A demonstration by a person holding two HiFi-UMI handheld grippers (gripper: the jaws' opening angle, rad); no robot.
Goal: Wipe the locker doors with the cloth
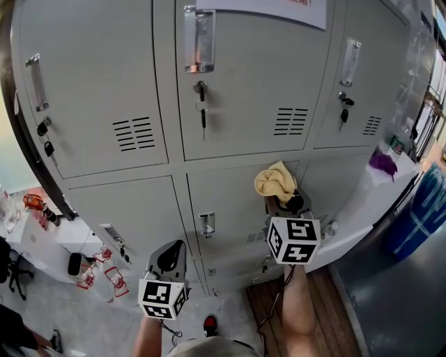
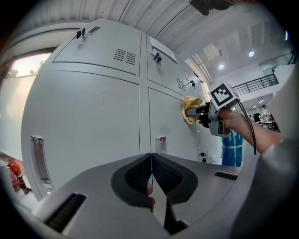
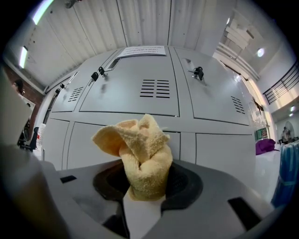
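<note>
On my far left, the upper-left door point(image 1: 90, 90) of the grey lockers has keys point(image 1: 45, 138) hanging below its handle, with a slotted vent beside them. Lower down, the left gripper point(image 1: 169, 252) is held low and clear of the lockers, pointing at the bottom row. In the left gripper view its jaws are fully together: the dark pads point(image 2: 134, 179) meet along a thin line and nothing is clamped between them. Its marker cube point(image 1: 162, 298) sits nearest to me. Moving to the centre, the upper-middle door point(image 1: 237, 84) carries a metal handle point(image 1: 199, 38) and a key in its lock, with a paper notice point(image 1: 279, 8) at the top edge. Below it is the lower-middle door point(image 1: 223, 202), and the cloth point(image 1: 275, 181) sits at that door's upper right corner. It is yellow terry, bunched into a loose wad, and in the left gripper view it looks pressed against the door face. The right gripper point(image 3: 145, 183) has it: the jaws are parted only as wide as the wad, pinching its lower end while the rest flares out beyond the tips. Further right, the upper-right door point(image 1: 355, 77) has another key. Beyond the lockers, something purple point(image 1: 382, 162) lies on a white ledge point(image 1: 348, 223), and a blue object point(image 1: 421, 209) stands at the right edge of the view.
</note>
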